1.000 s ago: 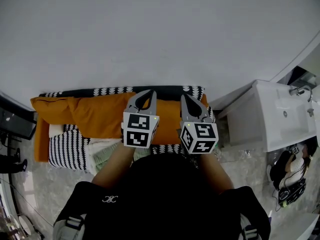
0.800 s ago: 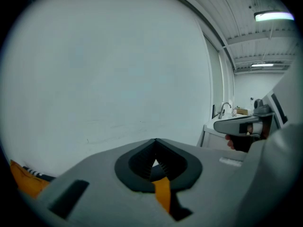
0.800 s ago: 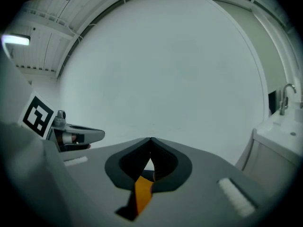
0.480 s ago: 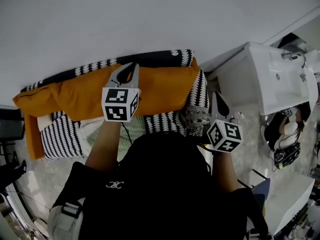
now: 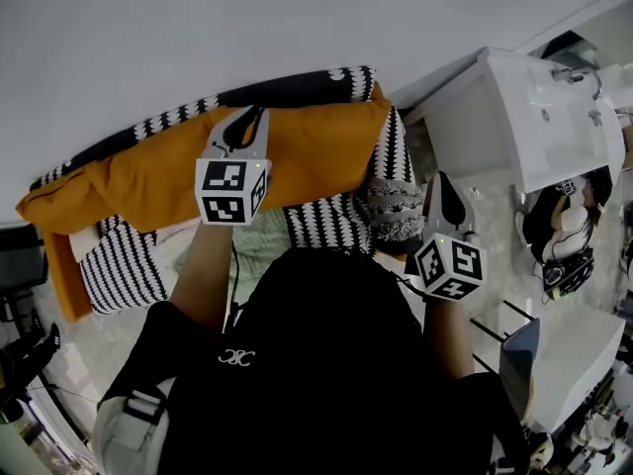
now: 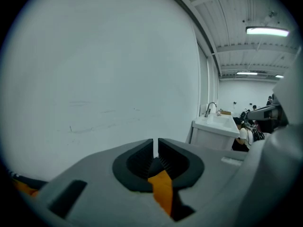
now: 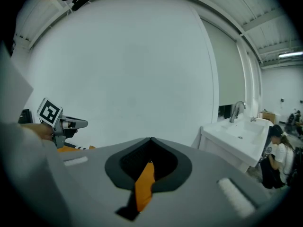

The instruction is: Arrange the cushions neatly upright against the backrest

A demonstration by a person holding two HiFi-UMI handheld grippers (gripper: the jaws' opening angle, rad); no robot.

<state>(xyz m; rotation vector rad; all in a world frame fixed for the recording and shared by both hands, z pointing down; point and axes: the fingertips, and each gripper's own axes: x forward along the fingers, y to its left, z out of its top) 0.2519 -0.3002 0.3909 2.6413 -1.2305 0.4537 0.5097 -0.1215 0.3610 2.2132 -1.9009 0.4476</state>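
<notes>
Orange cushions [image 5: 316, 156] lean in a row against the sofa's black-and-white backrest [image 5: 287, 89]. My left gripper [image 5: 244, 124] hovers over the top edge of the orange row. Its jaws have just been opening; in the left gripper view the left gripper [image 6: 155, 148] shows a thin slit with only white wall behind it and nothing in it. My right gripper [image 5: 442, 184] is shut and empty, off the sofa's right end, beside a grey patterned cushion [image 5: 393, 216]. A striped black-and-white cushion [image 5: 119, 270] lies on the seat at the left.
A white sink cabinet [image 5: 514, 117] stands close to the sofa's right end. A person [image 5: 569, 255] sits beyond it. The plain white wall [image 5: 198, 28] runs behind the sofa. A pale green cloth [image 5: 259, 250] lies on the seat.
My right gripper has left the orange cushion and swung right, past the sofa's end. The left gripper stays over the cushion's top, its jaws now slightly parted.
</notes>
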